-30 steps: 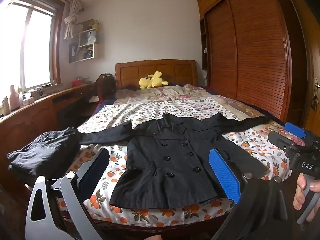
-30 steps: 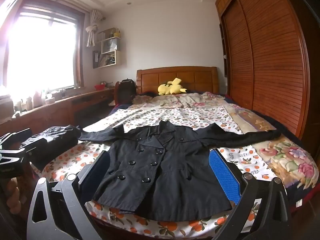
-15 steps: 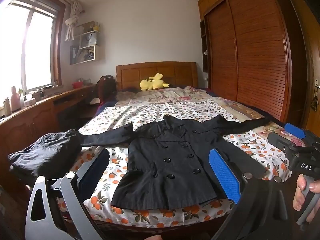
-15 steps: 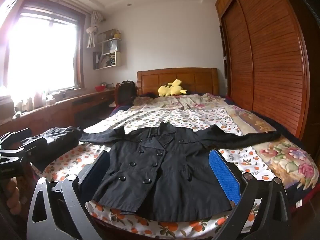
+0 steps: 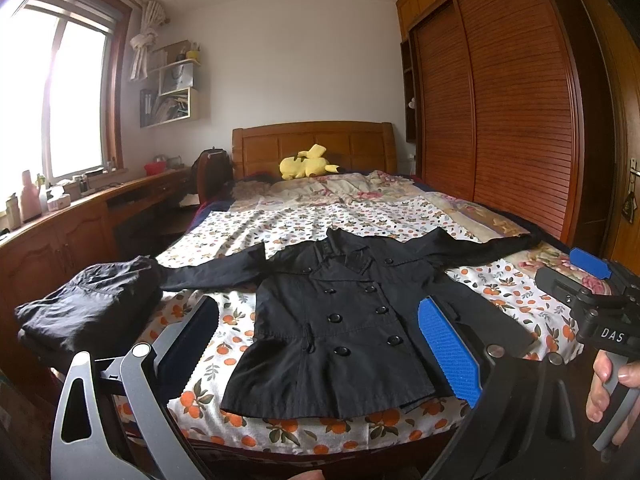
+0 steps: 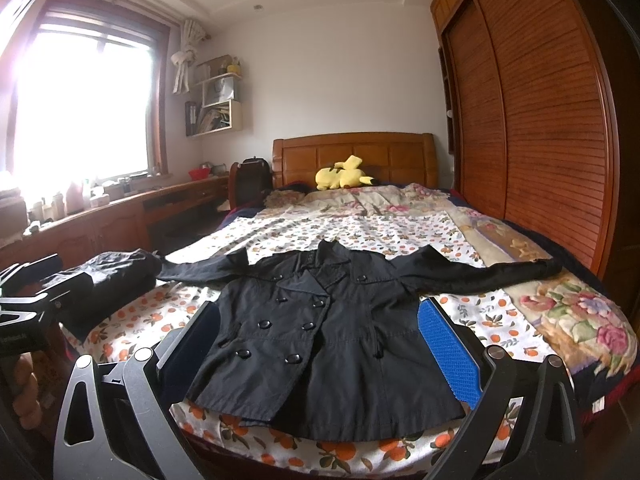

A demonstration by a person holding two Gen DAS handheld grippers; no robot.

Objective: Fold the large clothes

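Observation:
A black double-breasted coat (image 5: 344, 320) lies flat, front up, on the foot of the bed, both sleeves spread out sideways; it also shows in the right wrist view (image 6: 320, 332). My left gripper (image 5: 320, 344) is open and empty, held in front of the bed's foot edge, short of the coat's hem. My right gripper (image 6: 320, 340) is open and empty, also in front of the hem. The right gripper's body (image 5: 592, 300) shows at the right of the left wrist view, held by a hand.
A folded dark garment (image 5: 88, 304) sits at the bed's left front corner. A yellow plush toy (image 5: 306, 158) lies by the headboard. A wooden desk (image 5: 80, 216) runs along the left wall, a wardrobe (image 5: 500, 120) along the right.
Both grippers have tilted or risen slightly, so the coat and bed sit a little lower in view. The coat has not moved.

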